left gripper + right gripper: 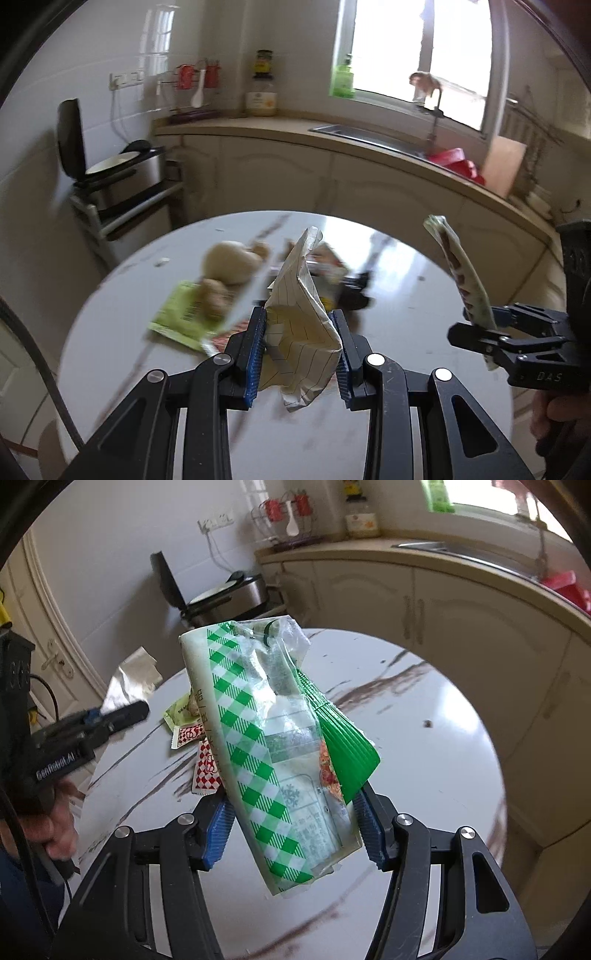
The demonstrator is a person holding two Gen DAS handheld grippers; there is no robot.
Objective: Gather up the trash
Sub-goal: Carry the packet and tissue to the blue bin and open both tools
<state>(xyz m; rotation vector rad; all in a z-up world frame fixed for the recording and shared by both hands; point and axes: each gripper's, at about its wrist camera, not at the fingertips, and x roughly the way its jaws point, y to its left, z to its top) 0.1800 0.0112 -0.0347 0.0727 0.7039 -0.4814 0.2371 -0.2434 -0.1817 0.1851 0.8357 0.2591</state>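
Observation:
My left gripper [300, 319] is shut on a crumpled sheet of lined paper [295, 291], held above the round white marble table [406, 280]. To its right, my right gripper [487, 332] holds a plastic wrapper [458, 266] upright. In the right wrist view, my right gripper [291, 808] is shut on that green-checked wrapper [258, 701], which has a green ribbed piece [347, 753] tucked behind it. The left gripper [122, 712] with its paper [129, 679] shows at the left, held by a hand [59, 834]. A green packet [177, 317] and red-and-white sachets [207, 764] lie on the table.
Pale bulbs and a knobbly root [229, 262] sit on the table [424, 738] beside the green packet, with a dark blurred object [354, 291] behind the paper. A counter with a sink [354, 134] curves behind. An open-lidded appliance [110, 173] stands on a rack at the left.

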